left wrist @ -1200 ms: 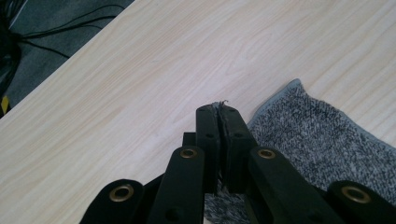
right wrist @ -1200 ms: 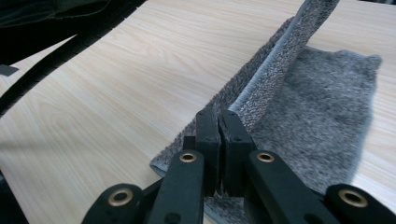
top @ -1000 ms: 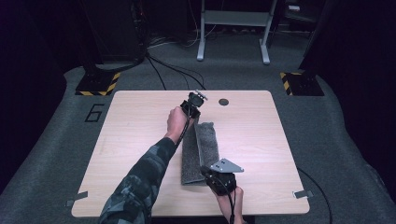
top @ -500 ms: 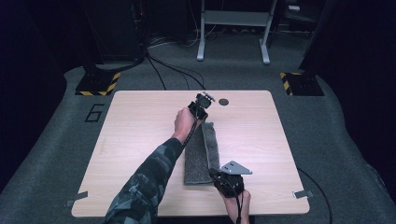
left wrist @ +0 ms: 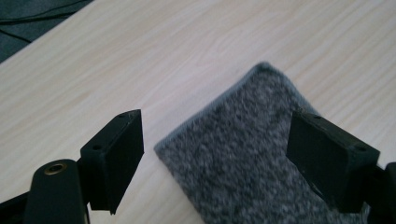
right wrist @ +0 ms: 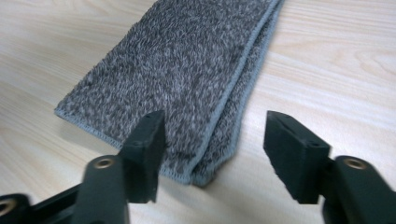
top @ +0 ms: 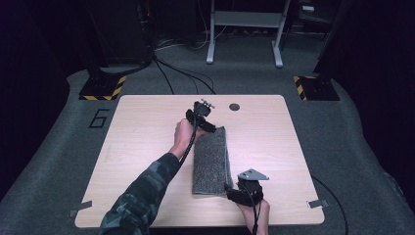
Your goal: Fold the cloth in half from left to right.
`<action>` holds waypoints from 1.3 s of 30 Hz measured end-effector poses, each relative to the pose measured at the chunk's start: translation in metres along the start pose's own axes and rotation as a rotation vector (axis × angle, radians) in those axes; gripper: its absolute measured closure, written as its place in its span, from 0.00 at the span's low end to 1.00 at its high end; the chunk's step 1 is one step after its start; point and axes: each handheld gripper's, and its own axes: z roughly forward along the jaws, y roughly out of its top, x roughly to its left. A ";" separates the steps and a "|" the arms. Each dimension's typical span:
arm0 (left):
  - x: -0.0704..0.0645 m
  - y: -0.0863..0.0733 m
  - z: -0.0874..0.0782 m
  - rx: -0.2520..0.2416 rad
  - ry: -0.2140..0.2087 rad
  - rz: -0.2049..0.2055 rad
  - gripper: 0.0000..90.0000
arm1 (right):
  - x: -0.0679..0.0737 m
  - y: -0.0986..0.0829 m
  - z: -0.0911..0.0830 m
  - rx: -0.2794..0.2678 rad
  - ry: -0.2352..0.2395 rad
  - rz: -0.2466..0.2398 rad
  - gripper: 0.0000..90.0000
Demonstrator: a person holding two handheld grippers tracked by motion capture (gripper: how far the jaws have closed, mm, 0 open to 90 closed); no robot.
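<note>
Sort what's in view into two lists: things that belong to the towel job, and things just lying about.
Part of the job:
- grey folded towel
- left gripper, open at the towel's far end
- right gripper, open at its near corner
- wooden table under it

Lying about:
- cables on the floor
- metal stand behind the table
- striped blocks

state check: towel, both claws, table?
grey towel: folded lengthwise into a long strip, lying flat on the table, ungripped.
left claw: open, jaws straddling the towel's far corner.
right claw: open, jaws either side of the towel's near corner, where the layered edges show.
wooden table: towel on it, round hole near the far edge.
</note>
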 end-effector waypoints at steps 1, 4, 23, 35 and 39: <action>0.001 -0.006 -0.002 -0.004 -0.002 -0.007 0.20 | -0.001 0.002 0.003 0.008 0.002 -0.016 0.38; 0.001 -0.025 -0.007 -0.006 -0.022 -0.016 0.18 | -0.002 0.005 0.010 0.039 -0.005 -0.038 0.39; -0.042 -0.151 -0.048 -0.030 -0.122 0.014 0.16 | 0.003 0.001 0.022 0.094 0.041 -0.035 0.70; -0.078 -0.186 -0.060 -0.030 -0.130 0.078 0.14 | 0.001 -0.001 0.022 0.096 0.020 -0.026 0.96; -0.081 -0.187 -0.058 -0.019 -0.117 0.100 0.14 | 0.001 0.002 0.013 0.074 -0.011 -0.047 0.96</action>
